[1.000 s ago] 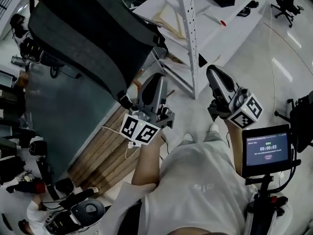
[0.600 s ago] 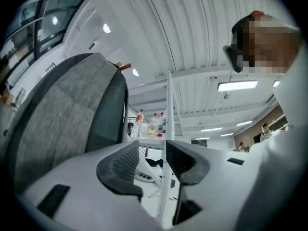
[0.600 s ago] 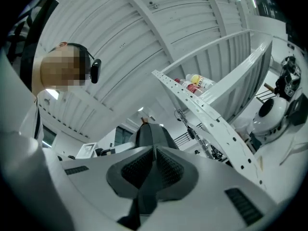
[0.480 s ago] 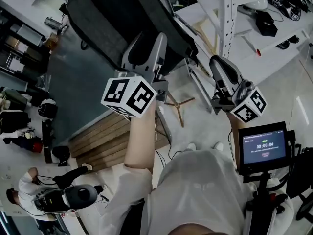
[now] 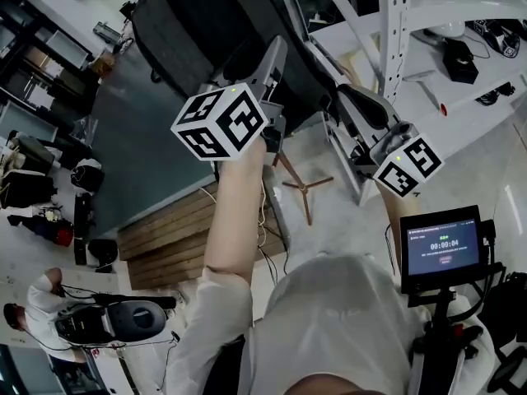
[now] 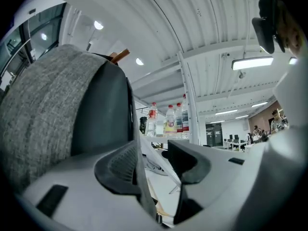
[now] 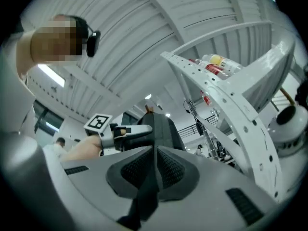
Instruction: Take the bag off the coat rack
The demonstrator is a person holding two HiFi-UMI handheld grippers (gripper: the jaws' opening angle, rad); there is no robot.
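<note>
The dark grey bag (image 5: 206, 31) hangs at the top of the head view, above the wooden foot of the coat rack (image 5: 305, 183). My left gripper (image 5: 272, 52) is raised against the bag's right side. In the left gripper view the bag (image 6: 53, 109) fills the left, with a wooden peg (image 6: 120, 56) above it. The left gripper (image 6: 154, 158) is opening, and a thin strap edge (image 6: 144, 186) lies along its left pad. My right gripper (image 5: 342, 93) is just right of the bag. In its own view the right gripper (image 7: 155, 150) is shut on a dark strap (image 7: 144, 196).
White metal shelving (image 5: 395, 23) stands close on the right, with bottles (image 6: 168, 121) on a shelf. A screen on a stand (image 5: 443, 249) is at my right side. Wooden planks (image 5: 173, 237) lie on the floor at left, with a machine (image 5: 115, 323) and a person (image 5: 33, 319) beyond.
My left gripper has risen from below the bag to its side, and its jaws have parted. The right gripper has shifted slightly left toward the bag and stays shut.
</note>
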